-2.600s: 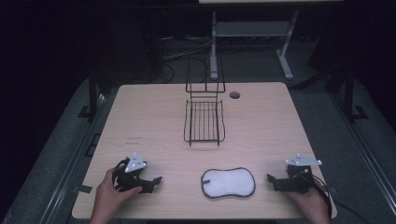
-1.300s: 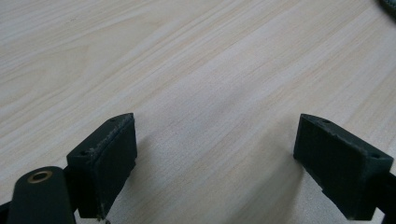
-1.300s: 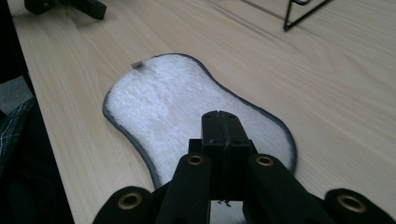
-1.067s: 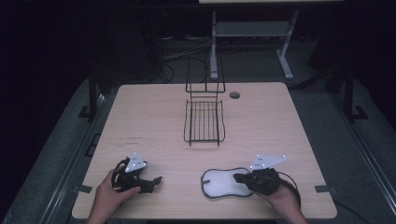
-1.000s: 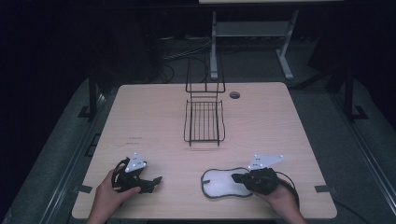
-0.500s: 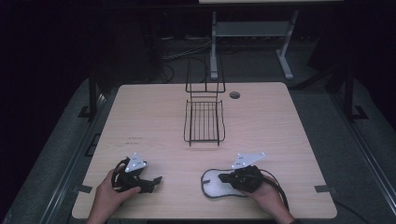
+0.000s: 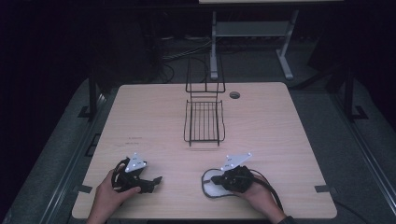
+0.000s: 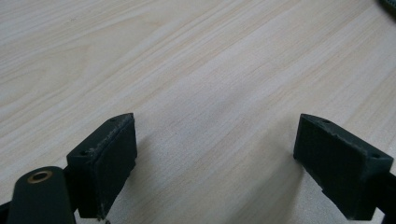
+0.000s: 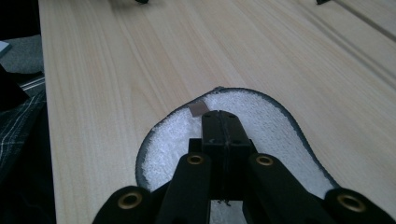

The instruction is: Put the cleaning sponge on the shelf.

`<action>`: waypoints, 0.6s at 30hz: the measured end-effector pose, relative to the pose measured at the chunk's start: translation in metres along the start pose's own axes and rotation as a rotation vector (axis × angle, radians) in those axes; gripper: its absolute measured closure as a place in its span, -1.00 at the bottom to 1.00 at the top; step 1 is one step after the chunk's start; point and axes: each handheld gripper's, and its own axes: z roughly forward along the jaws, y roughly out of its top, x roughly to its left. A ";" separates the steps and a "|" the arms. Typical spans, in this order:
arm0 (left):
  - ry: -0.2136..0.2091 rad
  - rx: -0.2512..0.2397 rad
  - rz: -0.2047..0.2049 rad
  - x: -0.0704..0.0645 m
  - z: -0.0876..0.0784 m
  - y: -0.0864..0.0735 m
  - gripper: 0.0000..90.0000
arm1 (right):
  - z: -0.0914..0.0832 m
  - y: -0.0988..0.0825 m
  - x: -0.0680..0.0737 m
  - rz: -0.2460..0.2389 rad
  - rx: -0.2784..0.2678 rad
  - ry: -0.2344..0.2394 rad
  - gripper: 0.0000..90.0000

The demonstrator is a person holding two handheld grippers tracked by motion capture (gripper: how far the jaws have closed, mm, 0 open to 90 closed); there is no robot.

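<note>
Right gripper (image 7: 215, 178) now over one white pad (image 9: 280, 135), jaws together.

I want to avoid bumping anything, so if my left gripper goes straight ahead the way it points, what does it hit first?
Probably nothing soon: between the open left gripper jaws lies bare table. A dark edge, perhaps the mat, shows far off to one side.

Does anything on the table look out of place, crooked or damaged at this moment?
Nothing stands out. The wire rack sits squarely at the table's middle, and the white pad lies flat under the shut right claw. The left claw is open over bare wood.
</note>
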 end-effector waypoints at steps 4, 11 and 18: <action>0.000 0.000 0.000 0.000 0.000 0.000 -0.72 | -0.002 -0.001 -0.003 0.001 0.000 -0.015 1.00; 0.000 0.000 0.000 0.000 0.000 0.000 -0.72 | -0.007 -0.004 -0.011 0.022 -0.001 -0.039 1.00; 0.000 0.002 0.000 0.000 0.000 0.000 -0.72 | -0.013 -0.008 -0.022 0.048 -0.003 -0.075 1.00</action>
